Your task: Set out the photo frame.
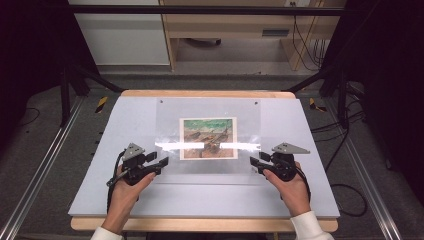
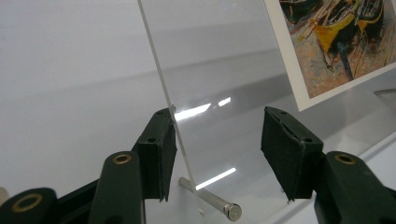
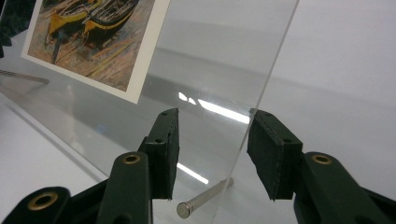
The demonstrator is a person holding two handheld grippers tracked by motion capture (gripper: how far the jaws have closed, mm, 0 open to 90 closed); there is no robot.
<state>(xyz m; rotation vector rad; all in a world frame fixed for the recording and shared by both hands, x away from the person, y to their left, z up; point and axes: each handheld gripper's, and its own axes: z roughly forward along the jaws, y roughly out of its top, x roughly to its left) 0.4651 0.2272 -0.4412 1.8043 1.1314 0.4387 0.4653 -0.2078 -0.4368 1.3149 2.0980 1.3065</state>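
On the pale grey table board (image 1: pixel 115 150), at its middle: clear acrylic sheet (image 1: pixel 207 137) covering a painted boat print (image 1: pixel 208 138), glare across the near part. At the sheet's left edge: left gripper (image 1: pixel 161 163), held in the left hand (image 1: pixel 127 187), jaws spread wide, the sheet's thin edge (image 2: pixel 161 84) running up between them and against the inner face of the left-hand pad (image 2: pixel 161 149); nothing clamped. At the sheet's right edge: right gripper (image 1: pixel 254 163), held in the right hand (image 1: pixel 290 187), jaws likewise wide apart, the edge (image 3: pixel 275 60) just beside the right-hand pad (image 3: pixel 268 154); contact not clear. Under the sheet near each corner: small metal pin (image 2: pixel 210 198), second pin (image 3: pixel 203 198) likewise.
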